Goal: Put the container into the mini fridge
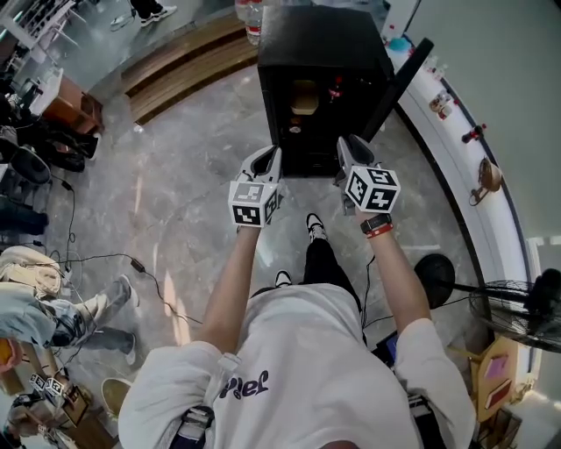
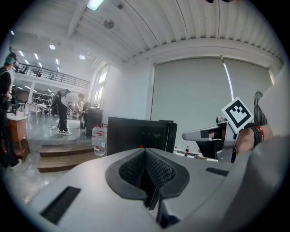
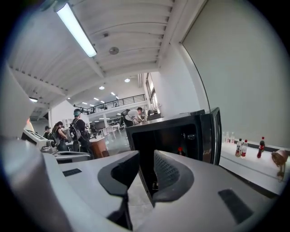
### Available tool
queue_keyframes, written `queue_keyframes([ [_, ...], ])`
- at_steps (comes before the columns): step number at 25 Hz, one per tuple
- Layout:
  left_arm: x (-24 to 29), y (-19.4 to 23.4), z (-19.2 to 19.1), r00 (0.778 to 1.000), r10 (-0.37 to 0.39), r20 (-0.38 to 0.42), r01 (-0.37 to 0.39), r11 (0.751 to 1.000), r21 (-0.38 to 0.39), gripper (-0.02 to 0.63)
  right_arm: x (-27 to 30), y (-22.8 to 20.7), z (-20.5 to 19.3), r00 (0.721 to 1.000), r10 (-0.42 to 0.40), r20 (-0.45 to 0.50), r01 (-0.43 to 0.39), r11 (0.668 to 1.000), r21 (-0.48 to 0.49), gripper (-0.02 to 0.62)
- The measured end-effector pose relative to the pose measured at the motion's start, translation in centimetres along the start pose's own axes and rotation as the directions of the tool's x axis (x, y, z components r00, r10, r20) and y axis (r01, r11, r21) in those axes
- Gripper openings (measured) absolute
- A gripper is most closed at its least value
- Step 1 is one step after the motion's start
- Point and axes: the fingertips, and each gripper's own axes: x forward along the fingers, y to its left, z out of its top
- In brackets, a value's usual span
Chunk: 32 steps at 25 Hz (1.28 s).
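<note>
Black mini fridge (image 1: 320, 35) at my twelve o'clock held a container (image 1: 304, 98) and a bottle (image 1: 334, 89); left gripper (image 2: 146, 156) closed, right gripper (image 3: 145, 170) parted, empty.

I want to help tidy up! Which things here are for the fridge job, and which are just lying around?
For the job: mini fridge, door open; tan thing inside it, maybe the container; left gripper, shut; right gripper, open and empty.

Just lying about: water bottles behind the fridge; fan; floor cable; small bottles on the ledge.
</note>
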Motion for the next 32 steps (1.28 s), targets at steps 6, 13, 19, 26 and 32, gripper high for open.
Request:
queue_keyframes([
  [6,0.5,0.6,0.6,1.0,0.004,0.004,-0.004,1.0,-0.008,0.02,-0.1,0.7,0.3,1.0,-0.011,0.013,0.011,1.0,0.003,0.069],
  [13,1.5,2.1,2.3,0.999,0.008,0.033,-0.008,1.0,-0.007,0.02,1.3,1.2,-0.2,0.999,-0.028,0.027,0.028,0.999,0.027,0.034],
  [19,-2.7,1.4,4.1,0.994,0.056,0.089,-0.056,0.998,-0.003,0.02,-2.0,3.6,0.4,0.998,-0.031,0.053,0.027,0.998,0.06,0.014],
  [26,-2.0,1.4,3.6,0.996,0.046,0.072,-0.046,0.999,-0.004,0.02,-1.8,3.1,0.3,0.997,-0.043,0.062,0.04,0.998,0.046,0.014],
  [32,-1.7,1.3,3.9,0.997,0.028,0.075,-0.028,1.0,-0.006,0.02,-1.9,3.1,0.1,0.998,-0.042,0.048,0.041,0.999,0.016,0.014],
])
